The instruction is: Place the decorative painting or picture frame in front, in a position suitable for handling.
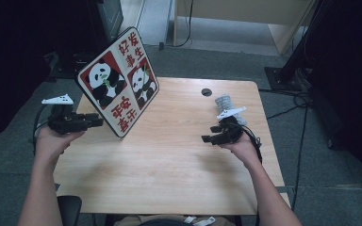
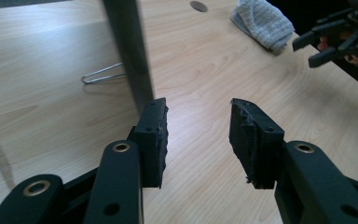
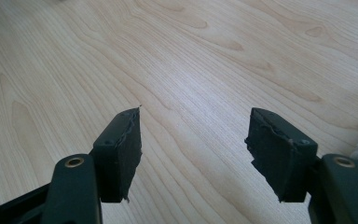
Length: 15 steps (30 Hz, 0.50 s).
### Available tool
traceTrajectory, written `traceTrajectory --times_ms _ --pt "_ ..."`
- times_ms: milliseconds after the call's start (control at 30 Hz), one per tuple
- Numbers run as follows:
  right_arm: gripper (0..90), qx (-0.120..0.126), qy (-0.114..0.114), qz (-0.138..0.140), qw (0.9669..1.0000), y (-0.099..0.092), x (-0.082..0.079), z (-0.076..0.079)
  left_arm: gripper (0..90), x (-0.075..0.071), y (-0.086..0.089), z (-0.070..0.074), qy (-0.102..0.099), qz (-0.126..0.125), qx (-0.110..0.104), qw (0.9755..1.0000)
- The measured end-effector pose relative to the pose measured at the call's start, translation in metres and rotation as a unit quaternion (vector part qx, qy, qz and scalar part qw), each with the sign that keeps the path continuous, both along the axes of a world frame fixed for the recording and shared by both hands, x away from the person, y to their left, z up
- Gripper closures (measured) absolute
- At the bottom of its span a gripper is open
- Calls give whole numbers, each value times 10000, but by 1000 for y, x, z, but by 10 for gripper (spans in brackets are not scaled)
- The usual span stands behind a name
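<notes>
Board (image 1: 118, 89) stands just beside left tool (image 1: 96, 121).

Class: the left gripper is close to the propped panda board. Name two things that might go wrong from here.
1. The panda board stands tilted on a thin wire stand; a nudge from the open left gripper might tip it.
2. The grey cloth lies just behind the right gripper, which might snag it.

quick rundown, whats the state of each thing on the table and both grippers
square panda picture board: standing tilted on a wire stand at the table's left, not gripped
grey knitted cloth: bunched up, lying near the table's right edge
left gripper: jaws open, nothing between them, beside the board's edge
right gripper: jaws open, empty, over bare wooden table
</notes>
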State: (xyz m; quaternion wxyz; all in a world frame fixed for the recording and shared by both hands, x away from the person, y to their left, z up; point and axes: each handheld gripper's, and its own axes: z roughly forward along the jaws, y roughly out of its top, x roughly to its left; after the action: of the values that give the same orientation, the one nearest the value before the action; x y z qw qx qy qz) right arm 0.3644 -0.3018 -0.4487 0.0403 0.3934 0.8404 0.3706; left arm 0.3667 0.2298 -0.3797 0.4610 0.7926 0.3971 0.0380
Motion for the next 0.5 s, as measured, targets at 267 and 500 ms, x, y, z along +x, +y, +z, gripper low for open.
traceTrajectory --times_ms 267,500 --pt "357 4 -35 -6 10000 -3 1 0 542 18 12 21 56 104 79 9999" --pt "357 -17 -28 0 10000 -2 0 0 541 36 7 51 -40 103 233 9997"
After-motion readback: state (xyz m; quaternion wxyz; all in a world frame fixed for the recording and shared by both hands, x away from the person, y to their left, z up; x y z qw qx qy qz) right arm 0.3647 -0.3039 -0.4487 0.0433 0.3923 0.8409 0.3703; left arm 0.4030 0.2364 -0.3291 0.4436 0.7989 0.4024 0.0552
